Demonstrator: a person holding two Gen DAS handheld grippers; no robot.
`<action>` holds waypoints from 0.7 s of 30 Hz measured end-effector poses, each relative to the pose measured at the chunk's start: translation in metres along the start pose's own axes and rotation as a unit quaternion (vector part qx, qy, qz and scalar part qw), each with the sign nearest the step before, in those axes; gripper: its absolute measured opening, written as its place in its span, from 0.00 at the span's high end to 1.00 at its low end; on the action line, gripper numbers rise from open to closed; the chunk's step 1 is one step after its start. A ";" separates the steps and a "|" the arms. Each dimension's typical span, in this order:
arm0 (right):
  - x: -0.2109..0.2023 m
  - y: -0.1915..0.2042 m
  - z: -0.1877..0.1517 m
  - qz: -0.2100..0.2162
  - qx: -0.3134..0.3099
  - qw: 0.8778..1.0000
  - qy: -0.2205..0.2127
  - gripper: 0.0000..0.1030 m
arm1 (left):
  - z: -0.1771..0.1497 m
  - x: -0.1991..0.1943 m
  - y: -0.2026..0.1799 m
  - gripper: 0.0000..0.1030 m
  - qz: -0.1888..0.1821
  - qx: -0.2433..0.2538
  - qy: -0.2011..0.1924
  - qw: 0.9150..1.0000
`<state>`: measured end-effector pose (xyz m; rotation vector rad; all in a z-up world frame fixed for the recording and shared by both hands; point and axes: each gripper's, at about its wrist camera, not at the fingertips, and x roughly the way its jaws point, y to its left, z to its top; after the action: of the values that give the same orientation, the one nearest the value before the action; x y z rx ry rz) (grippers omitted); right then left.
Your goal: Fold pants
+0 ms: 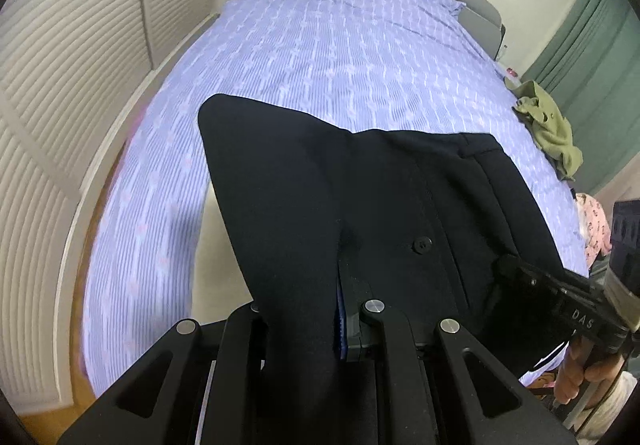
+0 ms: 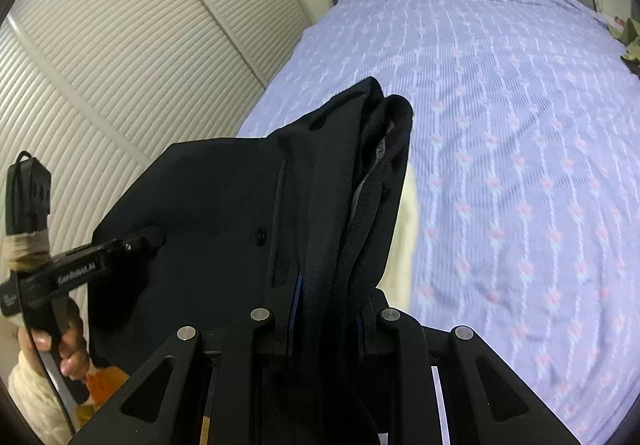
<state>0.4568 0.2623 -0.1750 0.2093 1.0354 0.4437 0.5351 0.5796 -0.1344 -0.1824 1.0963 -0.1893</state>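
Pants (image 1: 360,197): one pair; two grippers (image 1: 340,285) (image 2: 326,293) clamped.

Black pants (image 1: 360,185) — lilac bedspread (image 1: 320,57) with pale stripes — olive garment (image 1: 552,125).

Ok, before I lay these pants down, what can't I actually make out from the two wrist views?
- Left wrist: the black pants drape over the left gripper, hiding its fingertips.
- Right wrist: the bunched waistband buries the right gripper; layers pinched cannot be counted.
- Both views: pant legs cut off by the bottom edge.
- The purple bedspread is motion-blurred.
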 end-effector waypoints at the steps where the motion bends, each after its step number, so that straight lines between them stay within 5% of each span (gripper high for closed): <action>1: 0.013 0.000 0.008 -0.005 0.005 1.000 -0.002 0.79 | 0.012 0.013 0.008 0.85 -0.002 0.006 0.002 1.000; 8: 0.082 -0.006 0.028 -0.046 0.003 0.999 0.016 0.79 | 0.053 0.094 0.035 0.85 0.028 0.062 0.056 0.996; 14: 0.121 -0.024 0.003 -0.064 0.026 0.995 0.074 0.79 | 0.032 0.148 0.059 0.81 0.042 0.044 0.126 0.990; 21: 0.126 -0.056 -0.024 -0.073 0.052 0.990 0.110 0.62 | -0.003 0.156 0.081 0.52 0.086 0.000 0.149 0.985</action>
<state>0.5046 0.2682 -0.3065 0.1775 1.2824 0.2841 0.6062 0.6199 -0.2895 -0.0592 1.4022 -0.0620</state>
